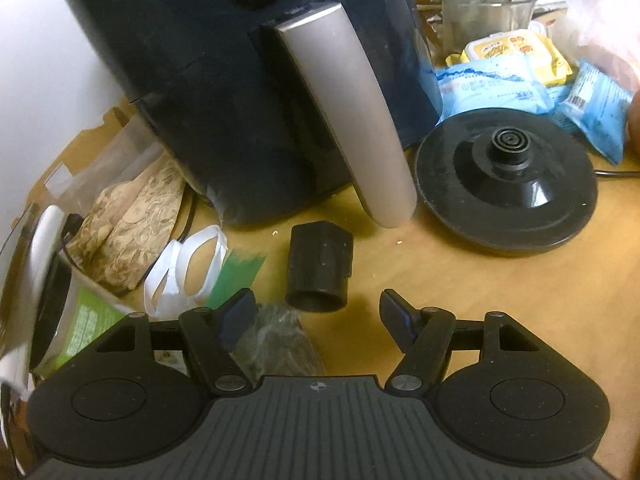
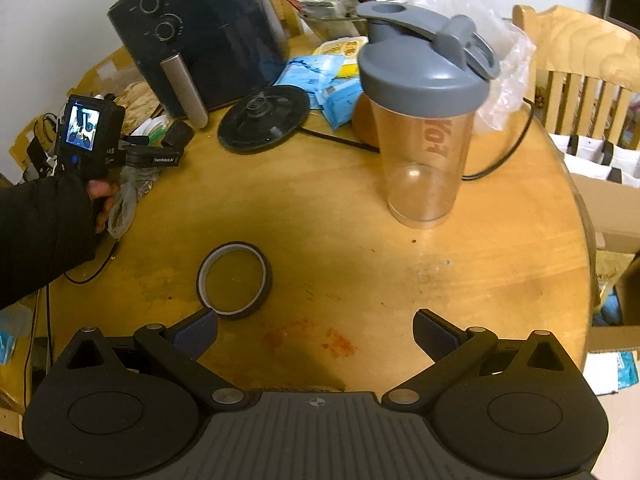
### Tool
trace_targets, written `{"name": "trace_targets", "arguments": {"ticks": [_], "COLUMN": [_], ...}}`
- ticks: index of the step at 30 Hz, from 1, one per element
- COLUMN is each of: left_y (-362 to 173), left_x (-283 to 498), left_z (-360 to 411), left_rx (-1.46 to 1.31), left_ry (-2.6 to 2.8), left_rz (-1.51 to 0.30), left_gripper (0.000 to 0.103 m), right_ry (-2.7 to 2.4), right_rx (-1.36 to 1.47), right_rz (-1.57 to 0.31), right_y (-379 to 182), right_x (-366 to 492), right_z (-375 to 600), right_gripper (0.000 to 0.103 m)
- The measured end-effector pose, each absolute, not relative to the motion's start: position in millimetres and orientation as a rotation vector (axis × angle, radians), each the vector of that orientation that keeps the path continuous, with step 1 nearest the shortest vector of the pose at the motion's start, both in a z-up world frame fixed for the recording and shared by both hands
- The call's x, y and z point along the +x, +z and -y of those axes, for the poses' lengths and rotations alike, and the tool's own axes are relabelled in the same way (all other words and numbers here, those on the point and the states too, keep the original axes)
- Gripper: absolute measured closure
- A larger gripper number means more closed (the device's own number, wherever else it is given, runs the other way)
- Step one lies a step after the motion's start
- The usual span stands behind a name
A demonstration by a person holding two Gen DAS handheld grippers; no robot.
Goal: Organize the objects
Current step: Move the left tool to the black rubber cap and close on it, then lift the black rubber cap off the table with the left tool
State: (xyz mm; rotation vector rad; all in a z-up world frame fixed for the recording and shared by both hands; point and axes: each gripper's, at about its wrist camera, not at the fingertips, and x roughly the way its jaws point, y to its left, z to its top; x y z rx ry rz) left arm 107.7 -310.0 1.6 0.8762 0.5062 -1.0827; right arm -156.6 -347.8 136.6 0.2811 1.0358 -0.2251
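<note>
A short black plastic tube piece (image 1: pixel 320 268) lies on the wooden table just ahead of my left gripper (image 1: pixel 318 312), whose fingers stand open with nothing between them. The same piece (image 2: pixel 179 133) shows small in the right wrist view, in front of the left gripper (image 2: pixel 156 152), which a hand in a dark sleeve holds. My right gripper (image 2: pixel 316 330) is open over bare table. A roll of dark tape (image 2: pixel 235 278) lies flat just past its left finger. A clear shaker bottle (image 2: pixel 424 120) with a grey lid stands upright further off to the right.
A dark air fryer (image 1: pixel 240 92) with a grey handle (image 1: pixel 352 120) stands right behind the black piece. A black kettle base (image 1: pixel 506 176) sits to its right, its cord trailing off. Snack packets (image 1: pixel 500 80), bags and a white ribbon (image 1: pixel 188 272) crowd the edges. A wooden chair (image 2: pixel 580 64) stands beyond the table.
</note>
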Motion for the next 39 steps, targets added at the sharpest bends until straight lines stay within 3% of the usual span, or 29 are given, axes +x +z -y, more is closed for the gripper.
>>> {"name": "trace_targets", "arguments": {"ticks": [2,9,25,39], "left_y": [-1,-7,28,61], "left_x": [109,111,95,63], "left_z": [315,322,291,233], "left_rx": [0.891,0.948,0.785,0.654], "left_ry": [-1.085,-1.101,-1.163,-1.21], "left_rz": [-0.5,-0.494,-0.536,-0.69], "left_gripper": [0.037,0.066,0.066,0.066], "right_ry": [-0.231,-0.268,-0.255,-0.226], "right_rx": [0.289,0.3,0.312,0.334], "right_rz": [-1.034,-1.019,-1.008,-1.003], "right_y": [137,139,139,137], "right_x": [-158,-165,-164,-159], "right_z": [349,354,350,343], "right_gripper": [0.0,0.0,0.0,0.0]}}
